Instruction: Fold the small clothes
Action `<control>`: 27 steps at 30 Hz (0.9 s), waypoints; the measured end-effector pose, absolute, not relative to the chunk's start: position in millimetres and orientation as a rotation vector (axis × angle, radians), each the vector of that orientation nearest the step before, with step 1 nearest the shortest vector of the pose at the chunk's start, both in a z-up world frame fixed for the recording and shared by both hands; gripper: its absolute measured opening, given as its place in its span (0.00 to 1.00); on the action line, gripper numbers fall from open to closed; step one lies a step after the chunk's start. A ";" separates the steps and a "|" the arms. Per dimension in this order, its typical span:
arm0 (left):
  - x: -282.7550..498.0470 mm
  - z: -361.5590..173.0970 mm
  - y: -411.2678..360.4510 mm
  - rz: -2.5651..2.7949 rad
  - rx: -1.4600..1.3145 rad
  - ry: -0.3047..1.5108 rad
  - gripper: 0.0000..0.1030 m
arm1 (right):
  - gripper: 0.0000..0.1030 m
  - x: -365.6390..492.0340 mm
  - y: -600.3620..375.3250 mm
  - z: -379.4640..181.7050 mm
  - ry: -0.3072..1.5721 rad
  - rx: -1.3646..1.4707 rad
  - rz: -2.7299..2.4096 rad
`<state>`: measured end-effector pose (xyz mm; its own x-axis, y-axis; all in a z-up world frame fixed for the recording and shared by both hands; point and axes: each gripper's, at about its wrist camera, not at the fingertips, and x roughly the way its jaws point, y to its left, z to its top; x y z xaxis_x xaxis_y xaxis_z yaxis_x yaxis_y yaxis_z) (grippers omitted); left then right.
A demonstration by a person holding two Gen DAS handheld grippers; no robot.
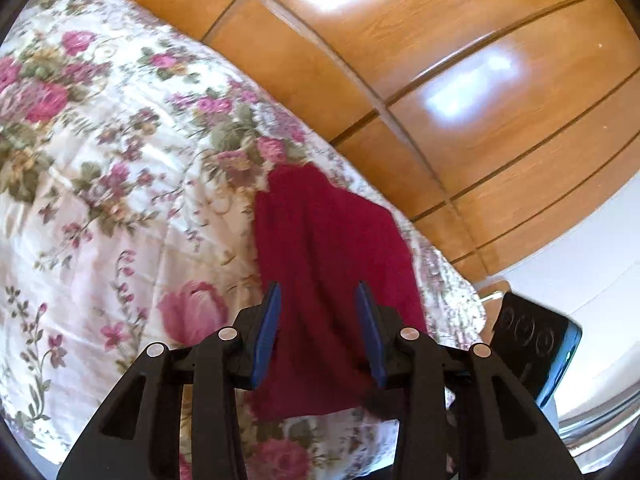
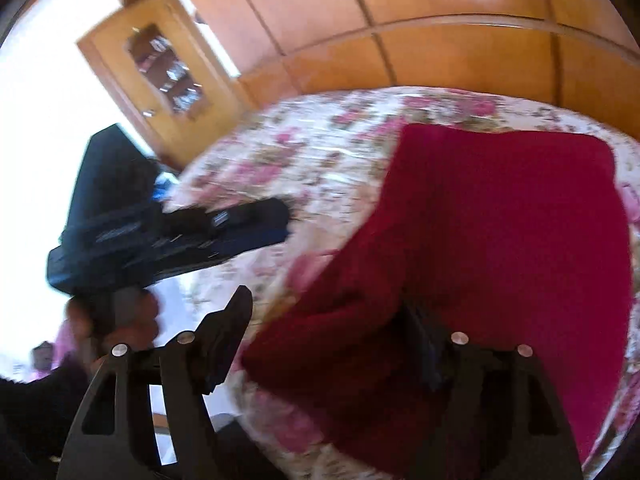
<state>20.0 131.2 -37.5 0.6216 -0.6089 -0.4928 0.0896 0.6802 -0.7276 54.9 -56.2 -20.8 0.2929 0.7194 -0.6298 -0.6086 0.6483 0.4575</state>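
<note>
Floral bedspread (image 1: 100, 184) carries the red knit garment (image 2: 500, 240), partly folded; both the left gripper (image 1: 318, 300) and right gripper (image 2: 332, 312) released, tidying left

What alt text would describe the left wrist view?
A dark red cloth lies on a floral bedspread, framed by the left gripper with its blue-padded jaws apart. Wooden wardrobe panels fill the background.
</note>
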 end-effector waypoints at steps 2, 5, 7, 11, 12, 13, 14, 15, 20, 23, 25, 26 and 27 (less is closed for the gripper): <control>25.3 -34.6 125.6 -0.472 -0.723 0.819 0.48 | 0.72 47.8 -70.1 -17.8 0.924 0.201 0.946; 31.7 -31.3 116.8 -0.517 -0.740 0.831 0.50 | 0.72 28.5 -94.4 -6.5 0.904 0.239 0.973; 38.4 -30.8 109.1 -0.537 -0.739 0.862 0.52 | 0.72 14.7 -118.7 -3.3 0.897 0.222 0.945; 48.7 -37.8 95.4 -0.535 -0.736 0.944 0.54 | 0.71 -2.9 -159.5 -4.7 0.898 0.215 0.840; 50.8 -38.7 92.3 -0.539 -0.734 0.961 0.54 | 0.71 -5.5 -167.3 -4.8 0.896 0.215 0.811; 52.5 -40.2 88.1 -0.542 -0.731 0.980 0.54 | 0.71 -8.5 -174.3 -6.0 0.891 0.208 0.777; 53.3 -40.8 84.7 -0.540 -0.724 0.994 0.54 | 0.72 -9.5 -177.6 -7.1 0.886 0.204 0.754; 54.6 -41.2 81.5 -0.531 -0.711 1.007 0.54 | 0.72 -10.2 -180.5 -7.2 0.881 0.203 0.738; 58.3 -41.8 58.8 -0.503 -0.580 1.051 0.23 | 0.72 -13.5 -184.5 -5.1 0.857 0.184 0.711; 51.0 -37.3 57.7 -0.473 -0.496 1.020 0.13 | 0.72 -11.5 -169.1 -6.9 0.851 0.133 0.719; 47.9 -42.3 64.4 -0.422 -0.457 1.029 0.12 | 0.72 -9.3 -159.3 -10.3 0.860 0.121 0.738; 47.4 -47.7 68.1 -0.403 -0.448 1.037 0.12 | 0.72 -8.0 -153.3 -13.7 0.874 0.122 0.753; 47.9 -54.5 70.6 -0.380 -0.434 1.050 0.12 | 0.72 -5.1 -145.6 -20.6 0.896 0.118 0.762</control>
